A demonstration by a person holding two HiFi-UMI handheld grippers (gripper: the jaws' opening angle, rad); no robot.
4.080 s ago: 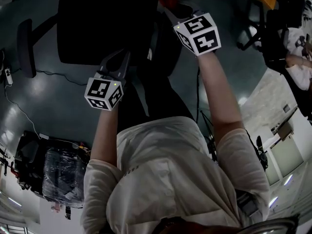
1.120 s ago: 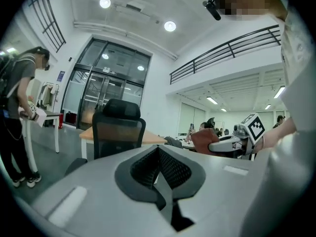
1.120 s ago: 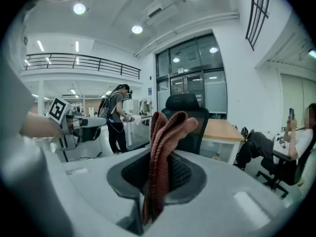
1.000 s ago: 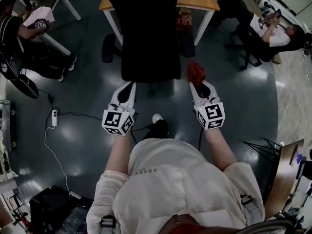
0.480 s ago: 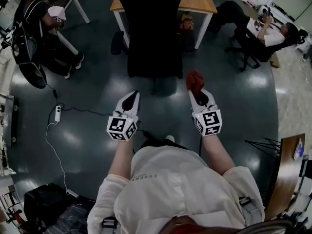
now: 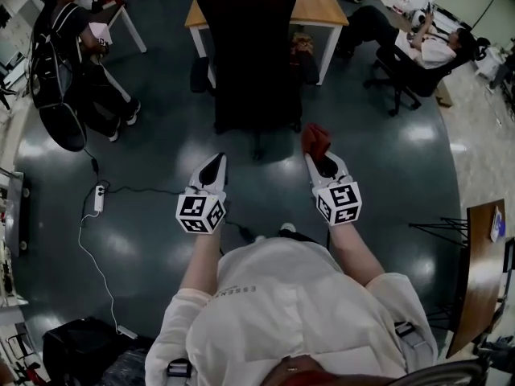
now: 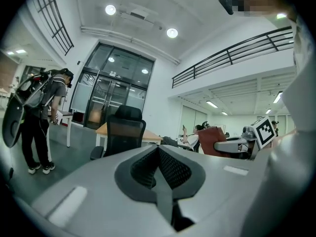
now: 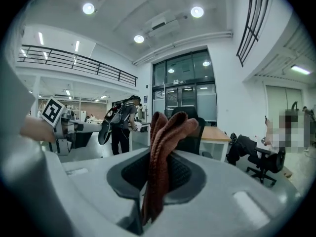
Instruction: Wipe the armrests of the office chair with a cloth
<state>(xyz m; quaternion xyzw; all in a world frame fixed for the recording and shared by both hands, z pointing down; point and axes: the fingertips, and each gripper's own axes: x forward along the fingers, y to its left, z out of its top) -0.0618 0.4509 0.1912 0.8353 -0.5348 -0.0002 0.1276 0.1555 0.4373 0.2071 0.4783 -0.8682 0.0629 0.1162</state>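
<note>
A black office chair (image 6: 251, 51) stands ahead of me, its back toward me, with an armrest (image 6: 199, 74) on its left and another (image 6: 309, 65) on its right. My right gripper (image 6: 319, 158) is shut on a folded red cloth (image 6: 315, 139), which sticks up between the jaws (image 8: 165, 147). My left gripper (image 6: 212, 170) is shut with nothing in it (image 7: 159, 164). Both grippers hang over the floor, short of the chair (image 7: 123, 132) and apart from it.
A wooden table (image 6: 318, 2) with white legs stands behind the chair. One person (image 6: 68, 55) with a backpack stands at the left; another (image 6: 418, 47) sits on a chair at the right. A power strip and cable (image 6: 98, 199) lie on the floor at left.
The view has drawn back: the chair now lies farther from both grippers than a second ago. The red cloth stays clamped in the right gripper; the left stays shut.
</note>
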